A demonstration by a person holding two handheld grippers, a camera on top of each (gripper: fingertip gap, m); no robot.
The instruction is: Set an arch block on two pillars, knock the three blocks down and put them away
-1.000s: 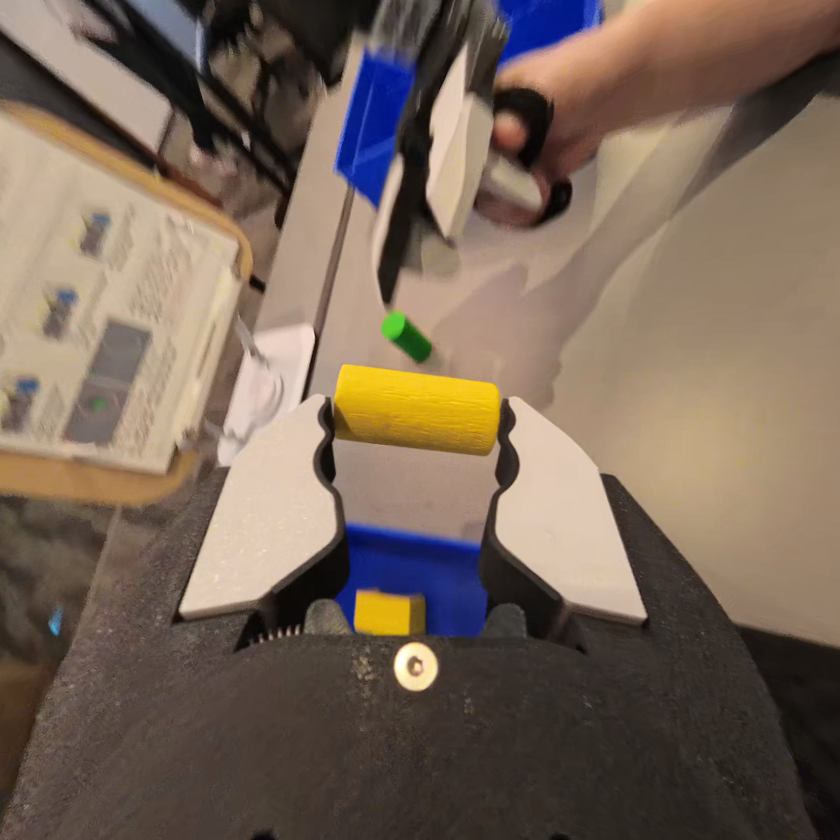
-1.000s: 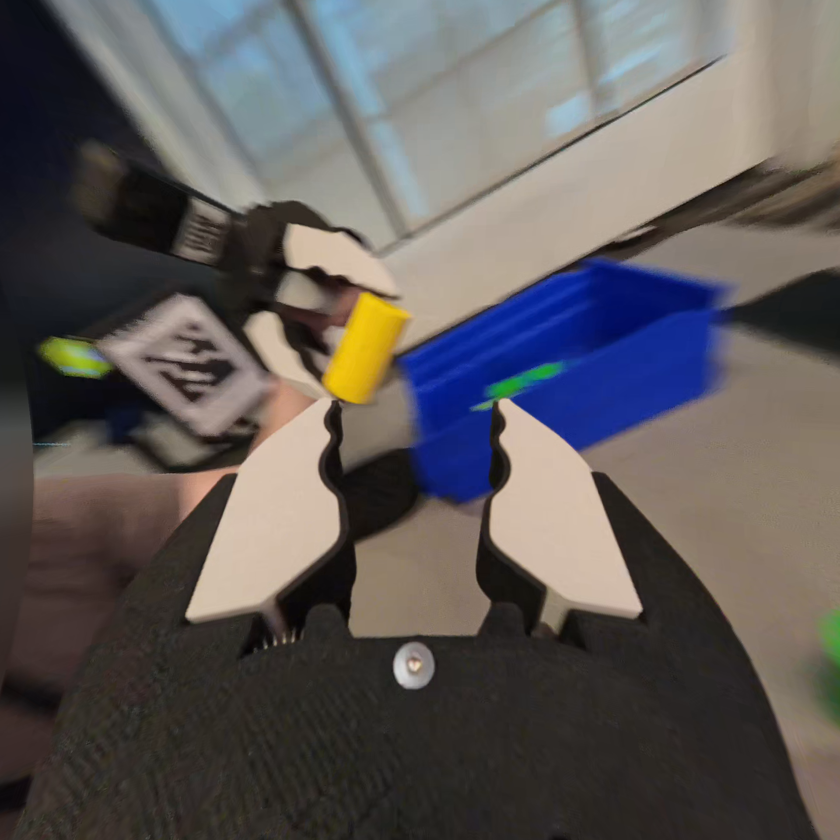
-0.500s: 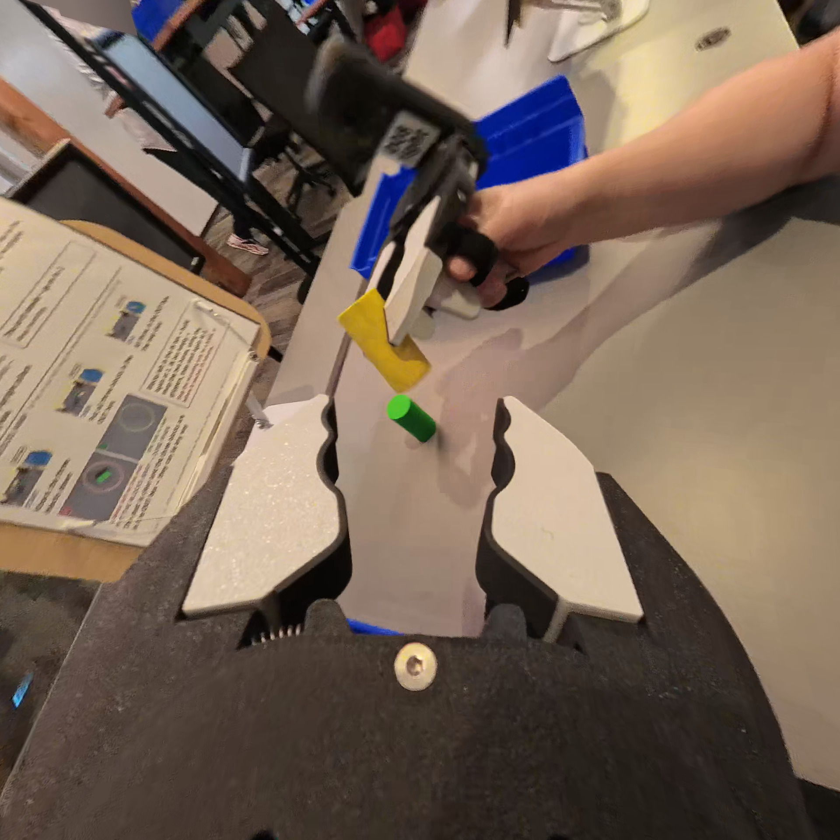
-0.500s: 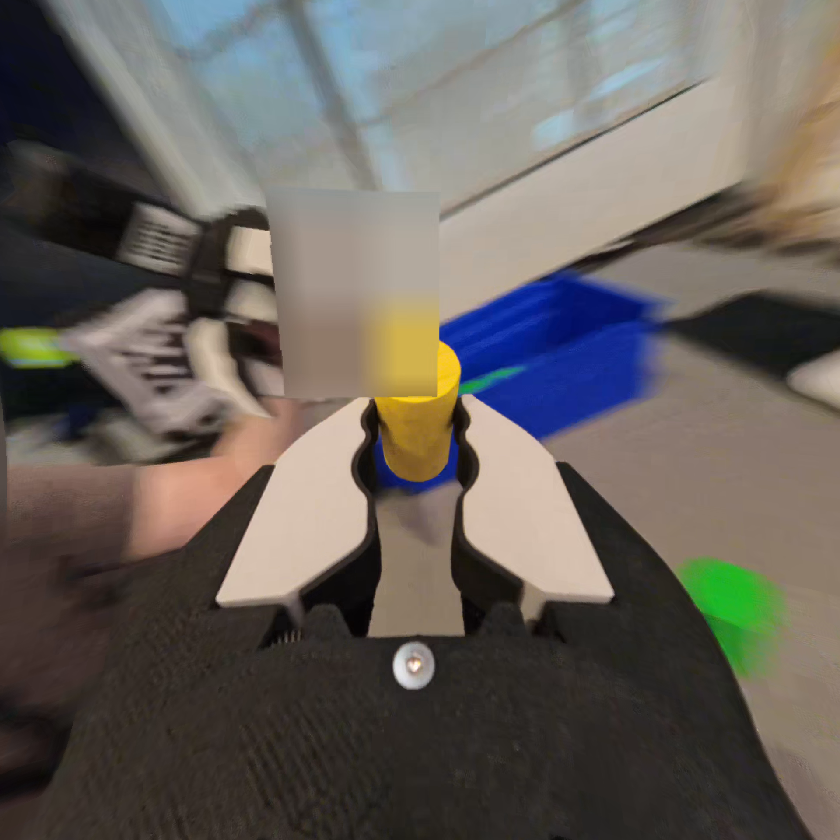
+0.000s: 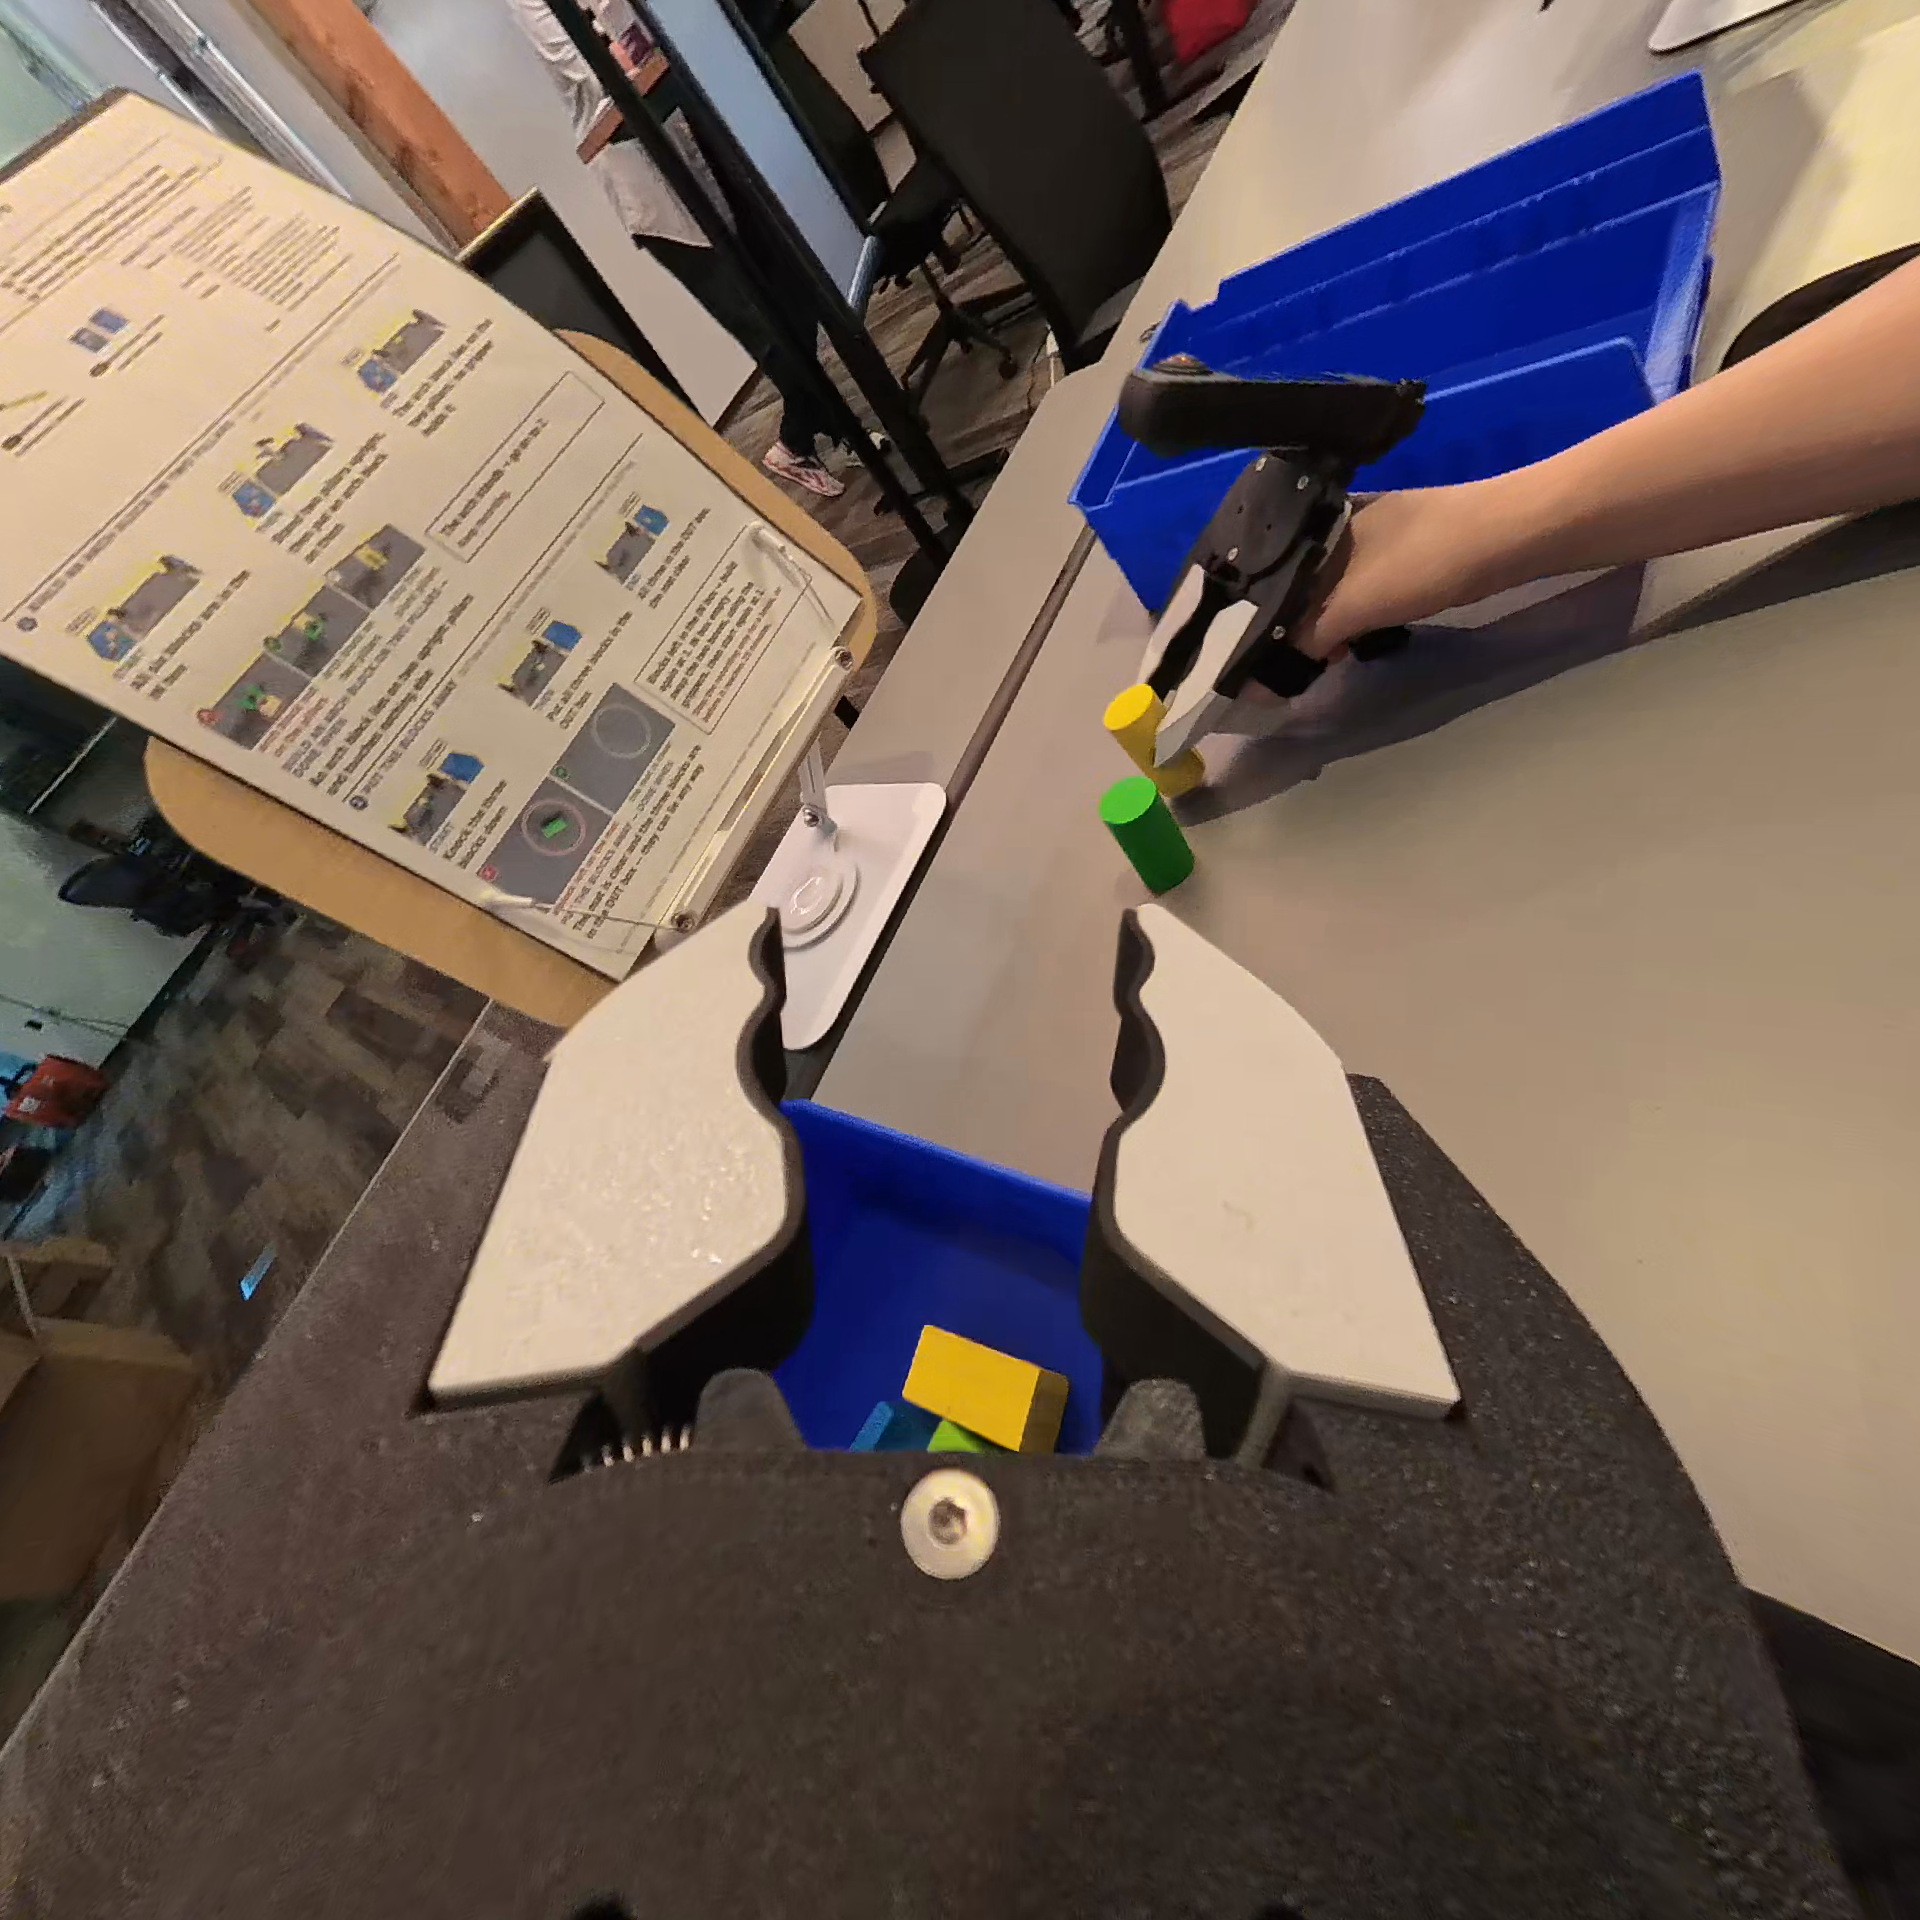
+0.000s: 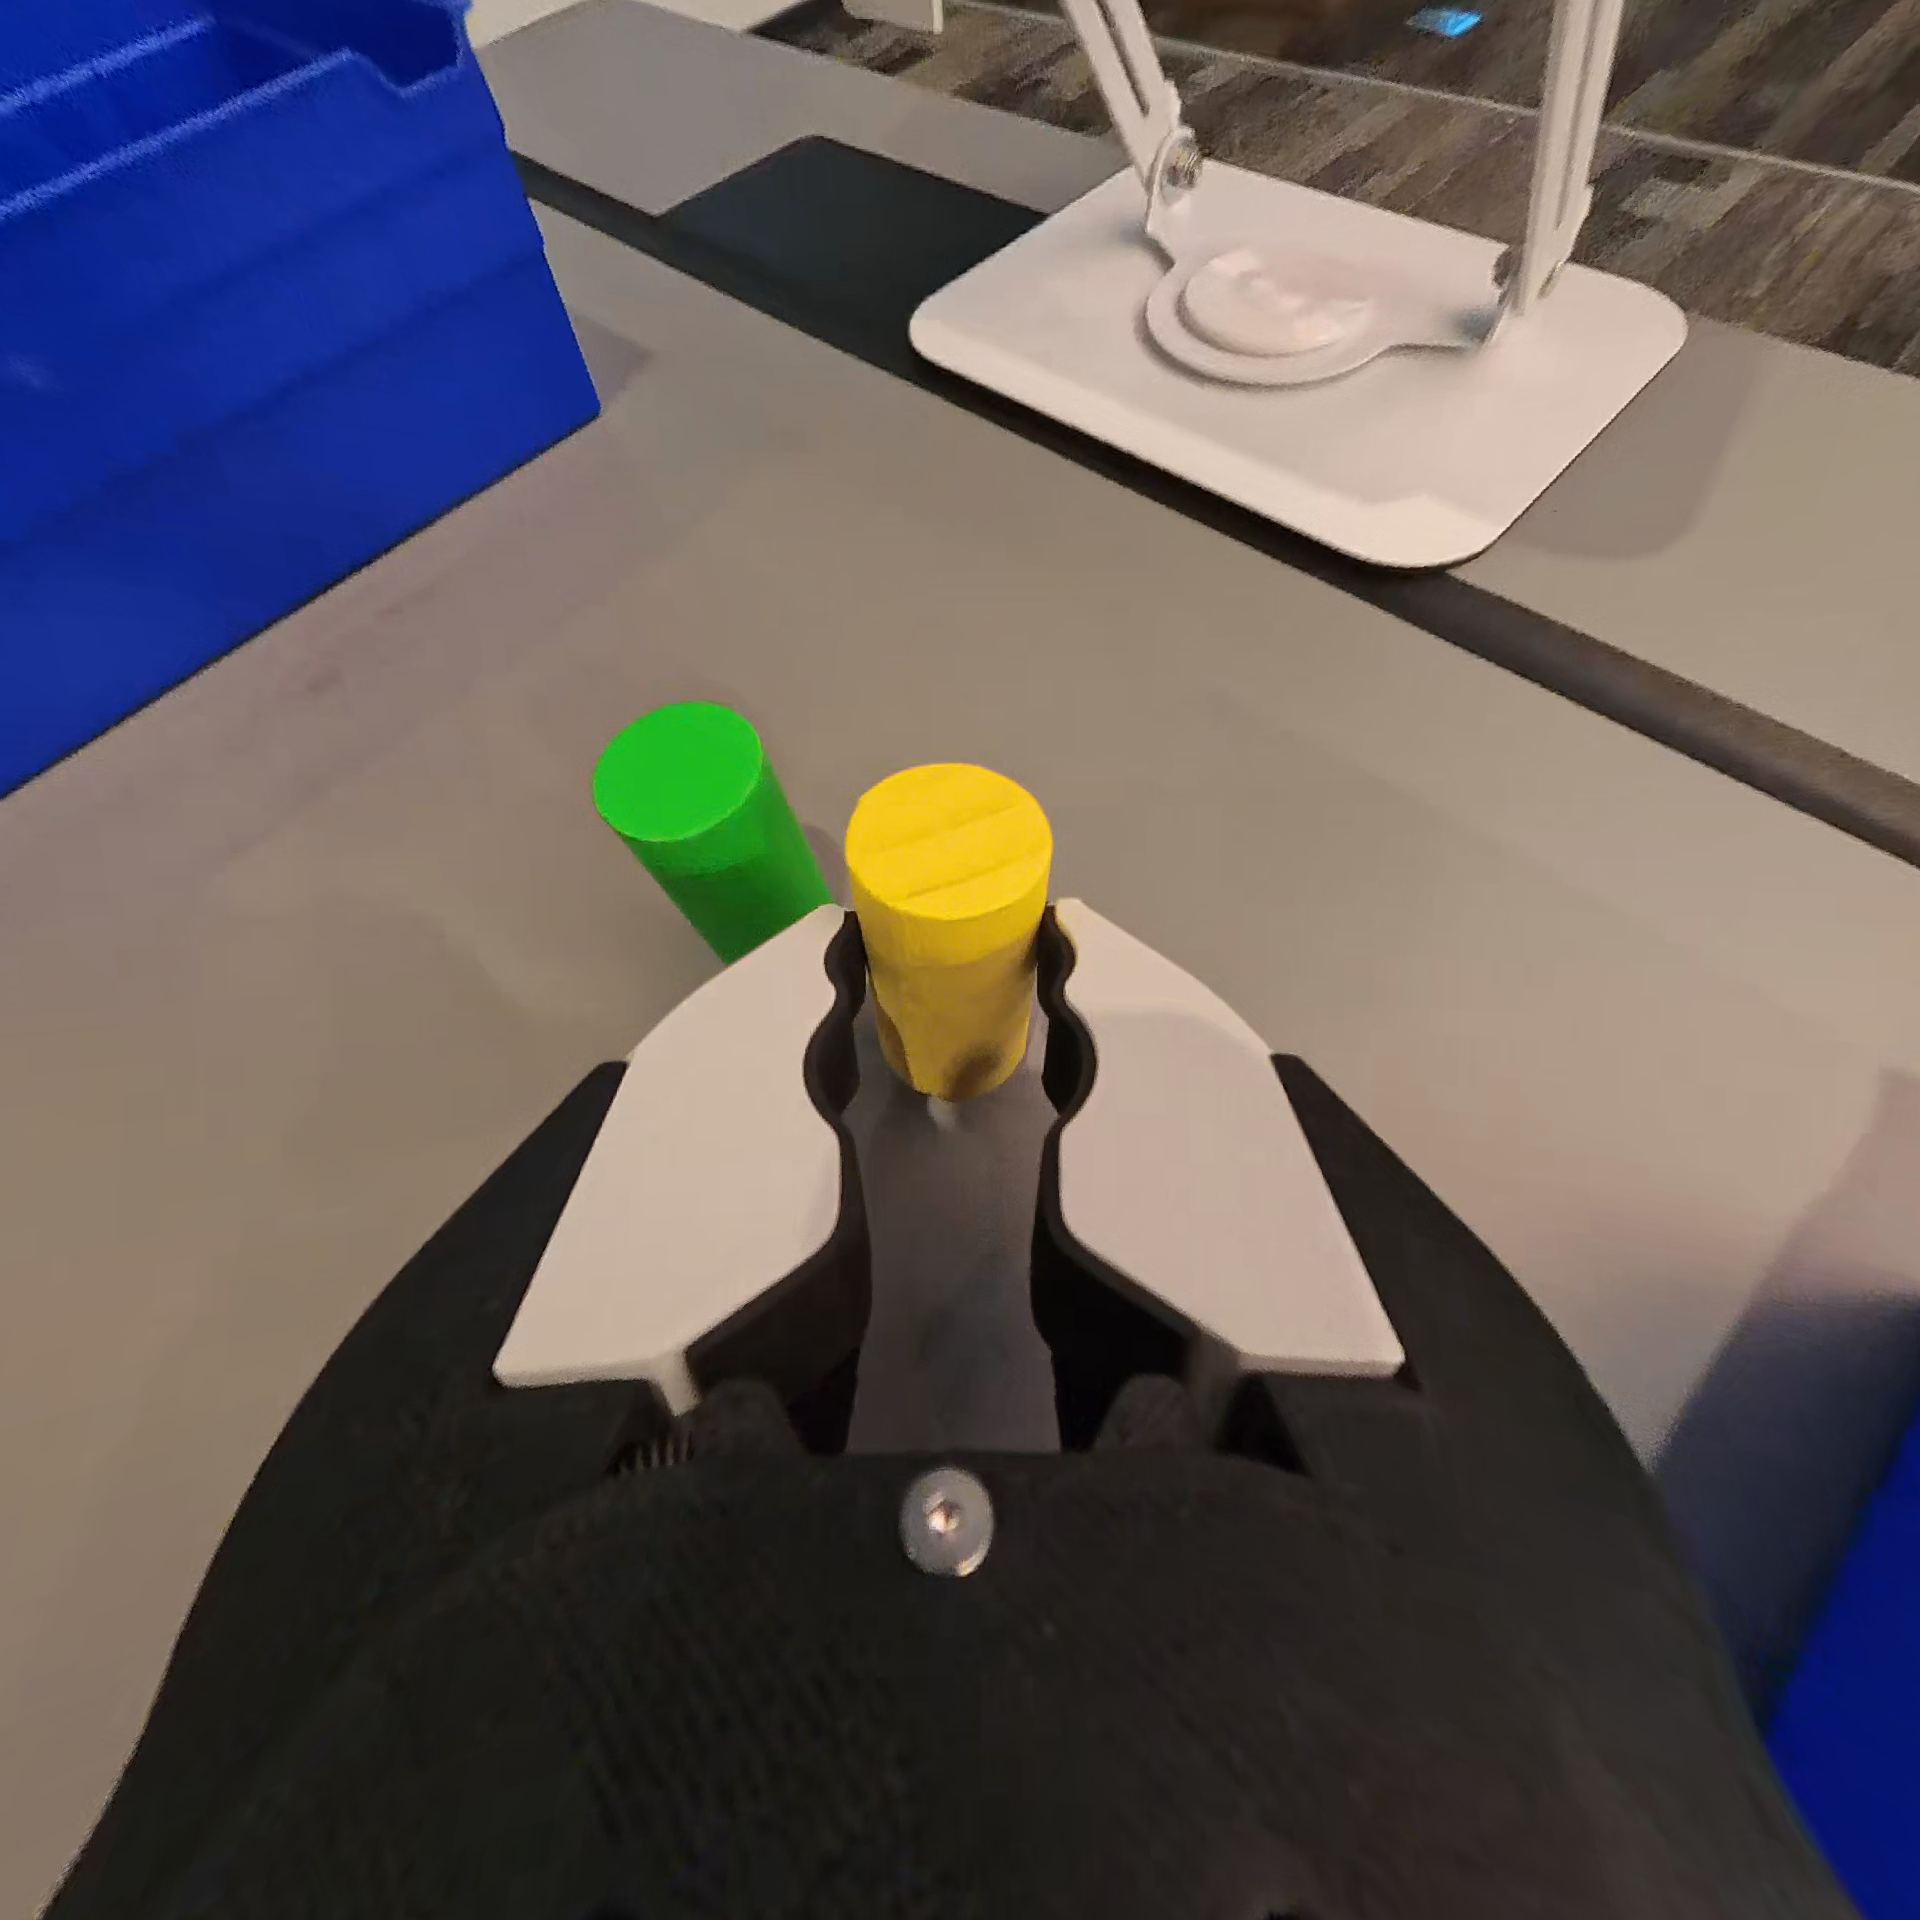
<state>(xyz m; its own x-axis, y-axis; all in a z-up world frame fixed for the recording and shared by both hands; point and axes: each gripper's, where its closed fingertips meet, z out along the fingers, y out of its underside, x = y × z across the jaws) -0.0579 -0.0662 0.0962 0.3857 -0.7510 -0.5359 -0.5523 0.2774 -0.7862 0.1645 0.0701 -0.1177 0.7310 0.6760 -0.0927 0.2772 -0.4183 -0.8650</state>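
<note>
Right wrist view: right gripper is pinching the yellow pillar across its sides, base at or just above the table, can't tell which. Long axis is running near vertical, flat end up, top tipping slightly toward 12 o'clock. Green pillar is standing upright just beside it at 10 o'clock, apart. Left gripper is hanging spread and empty over the small blue bin holding spare blocks. Progress looks early: one pillar placed, second being set; arch, knock-down and put-away are left. Large blue bin is sitting at 11 o'clock of the pillars.
</note>
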